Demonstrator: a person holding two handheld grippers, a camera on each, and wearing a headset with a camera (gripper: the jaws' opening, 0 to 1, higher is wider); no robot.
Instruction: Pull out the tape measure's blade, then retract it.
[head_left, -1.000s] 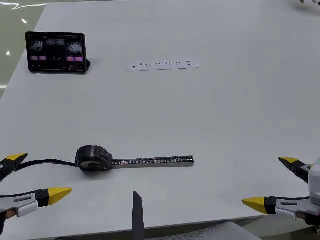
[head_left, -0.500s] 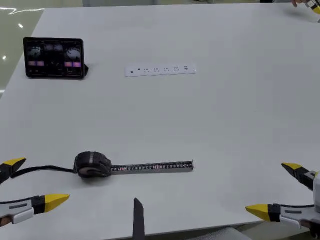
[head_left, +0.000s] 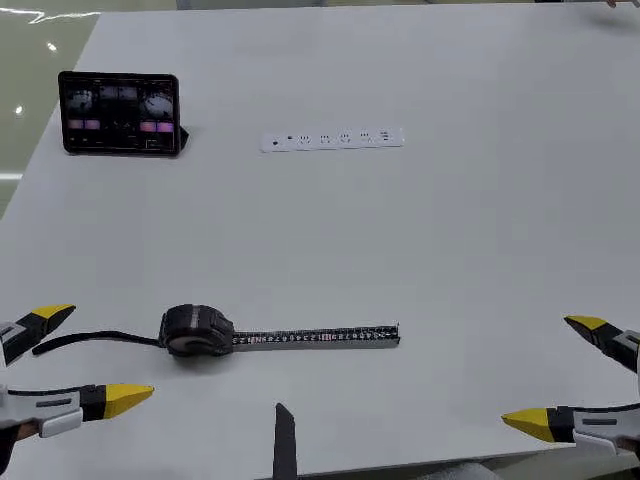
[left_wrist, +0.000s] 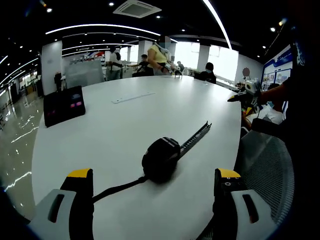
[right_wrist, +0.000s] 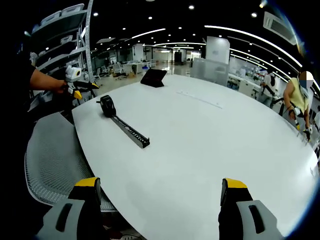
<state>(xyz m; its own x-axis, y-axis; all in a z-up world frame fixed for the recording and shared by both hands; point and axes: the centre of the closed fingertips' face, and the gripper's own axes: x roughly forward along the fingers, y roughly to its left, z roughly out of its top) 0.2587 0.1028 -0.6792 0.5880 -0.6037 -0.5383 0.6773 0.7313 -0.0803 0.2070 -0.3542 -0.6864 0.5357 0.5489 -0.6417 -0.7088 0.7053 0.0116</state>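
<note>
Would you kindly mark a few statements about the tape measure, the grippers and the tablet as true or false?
1. The tape measure lies on the table with its blade pulled out. True.
2. The left gripper is shut on the tape measure. False: it is open and apart from it.
3. The right gripper is open and holds nothing. True.
4. The tablet lies flat against the blade. False: it stands propped at the table's far left.
</note>
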